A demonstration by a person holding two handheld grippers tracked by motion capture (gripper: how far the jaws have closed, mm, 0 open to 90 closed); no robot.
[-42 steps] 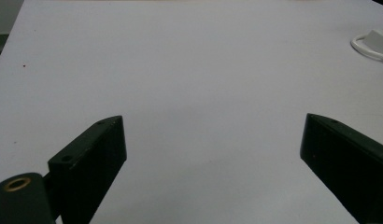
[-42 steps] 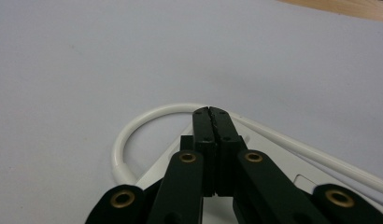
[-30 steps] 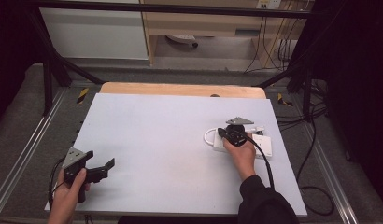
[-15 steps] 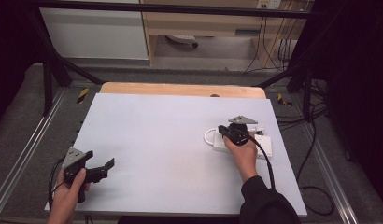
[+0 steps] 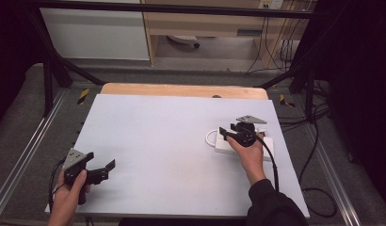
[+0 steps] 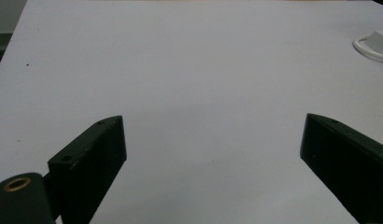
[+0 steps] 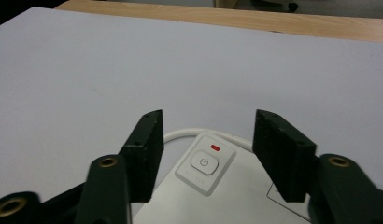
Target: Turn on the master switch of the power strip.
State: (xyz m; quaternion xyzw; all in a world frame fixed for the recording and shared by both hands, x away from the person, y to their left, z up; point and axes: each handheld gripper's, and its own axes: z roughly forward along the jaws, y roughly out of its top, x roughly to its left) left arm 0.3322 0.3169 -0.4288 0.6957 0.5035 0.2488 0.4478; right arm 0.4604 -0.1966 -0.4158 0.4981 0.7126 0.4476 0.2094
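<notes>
Right tool [image 7: 206, 140] hovers over one white power strip [image 5: 238, 147] at the tabletop's [image 5: 172, 136] right side, jaws just opened, straddling its single power button [image 7: 206, 163], no contact. Left tool [image 5: 100, 169] open, well apart, near left.

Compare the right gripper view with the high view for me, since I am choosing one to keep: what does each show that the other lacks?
Right gripper view alone: the power button and the red light on the white power strip, between that gripper's open jaws, which have just been opening.

High view alone: the person's two hands, the left gripper near the table's left corner, the floor and black frame.

Both: the power strip, its white cord, the right gripper and the white tabletop.
</notes>
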